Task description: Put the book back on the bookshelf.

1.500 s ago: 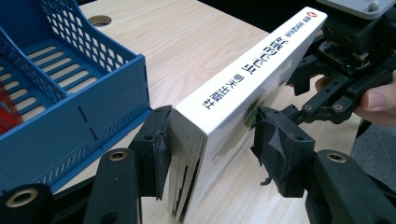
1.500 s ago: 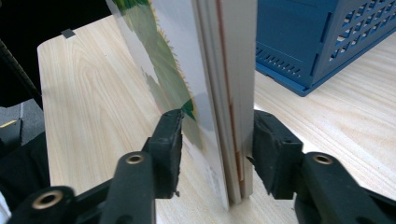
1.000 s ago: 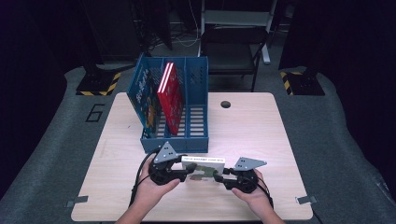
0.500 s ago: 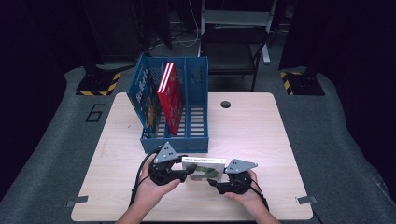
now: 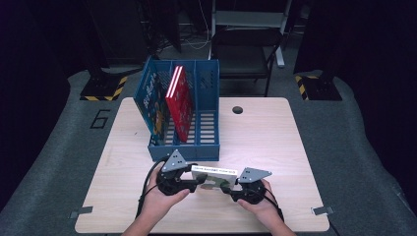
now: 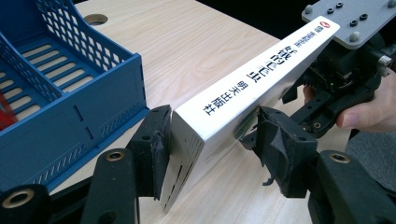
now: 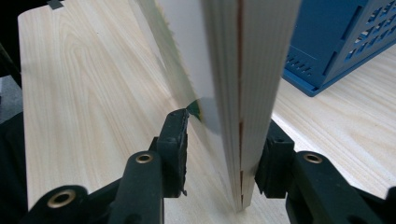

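White book spine [image 6: 261,77]: black Chinese characters, ending 出版社, beside a small red round logo. Grey floor mat [image 5: 74,123]: numeral 6 [image 5: 101,118].

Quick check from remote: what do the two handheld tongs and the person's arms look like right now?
Both tongs, left and right, are black, each topped by a grey three-cornered plate with dark screws. Black cables trail back toward the person. The pads are black, blocky and rough-edged. No sleeves: forearms bare.

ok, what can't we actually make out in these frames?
- White book: front cover art; the high view has it spine-up, and in the right gripper view it is blurred and steeply angled.
- Right gripper: whether the left pad touches the cover; blur hides the contact.
- Blue-covered book in the blue file rack: its print is too small in the high view.
- Red book: lower edge hidden by the rack's front wall.
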### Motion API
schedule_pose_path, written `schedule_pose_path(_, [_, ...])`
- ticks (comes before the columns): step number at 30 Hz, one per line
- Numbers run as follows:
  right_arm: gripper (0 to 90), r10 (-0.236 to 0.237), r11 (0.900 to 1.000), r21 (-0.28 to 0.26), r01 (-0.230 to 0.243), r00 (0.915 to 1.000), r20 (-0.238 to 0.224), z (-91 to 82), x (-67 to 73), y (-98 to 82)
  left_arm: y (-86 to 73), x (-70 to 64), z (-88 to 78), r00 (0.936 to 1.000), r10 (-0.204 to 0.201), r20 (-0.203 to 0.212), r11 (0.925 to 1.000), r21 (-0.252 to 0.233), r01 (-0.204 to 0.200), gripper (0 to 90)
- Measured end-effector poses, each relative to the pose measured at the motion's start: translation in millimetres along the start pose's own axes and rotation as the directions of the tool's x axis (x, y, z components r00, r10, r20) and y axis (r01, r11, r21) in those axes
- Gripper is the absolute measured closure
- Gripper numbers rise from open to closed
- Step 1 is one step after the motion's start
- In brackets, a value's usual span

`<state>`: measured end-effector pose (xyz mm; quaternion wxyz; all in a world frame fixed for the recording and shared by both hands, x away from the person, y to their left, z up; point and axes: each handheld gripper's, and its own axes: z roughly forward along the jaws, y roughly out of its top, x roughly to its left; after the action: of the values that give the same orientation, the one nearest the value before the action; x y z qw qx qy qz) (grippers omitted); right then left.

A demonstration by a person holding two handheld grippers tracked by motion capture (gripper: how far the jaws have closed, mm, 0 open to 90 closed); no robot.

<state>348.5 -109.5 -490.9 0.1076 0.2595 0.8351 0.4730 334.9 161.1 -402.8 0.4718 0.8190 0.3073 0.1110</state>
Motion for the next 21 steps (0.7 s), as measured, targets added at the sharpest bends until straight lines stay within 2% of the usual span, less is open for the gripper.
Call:
schedule_pose_path(10, [64.6, -0.010, 1.000, 0.014, 0.011, 0.9993, -0.036, -2.1, 2.1, 1.6, -0.6, 1.8, -1.8, 1.0000, -0.006, 0.001, 1.0000, -0.002, 0.006, 44.9])
schedule_pose_path(15, [66.4, -0.038, 0.999, 0.008, 0.039, 0.9981, -0.048, -4.4, 4.2, 4.7, -1.6, 4.2, -4.1, 0.9999, -0.007, -0.008, 1.0000, -0.003, 0.007, 43.6])
schedule_pose_path(16, [66.8, -0.037, 0.999, 0.009, 0.037, 0.9982, -0.048, -5.5, 4.9, 5.3, -1.8, 3.7, -4.6, 0.9997, -0.022, -0.003, 0.9997, -0.004, 0.022, 43.4])
schedule_pose_path(21, [68.9, -0.062, 0.998, -0.009, 0.061, 0.9960, -0.065, -8.9, 8.0, 8.4, -2.2, 6.1, -6.5, 0.9992, -0.039, -0.005, 0.9992, -0.010, 0.039, 42.3])
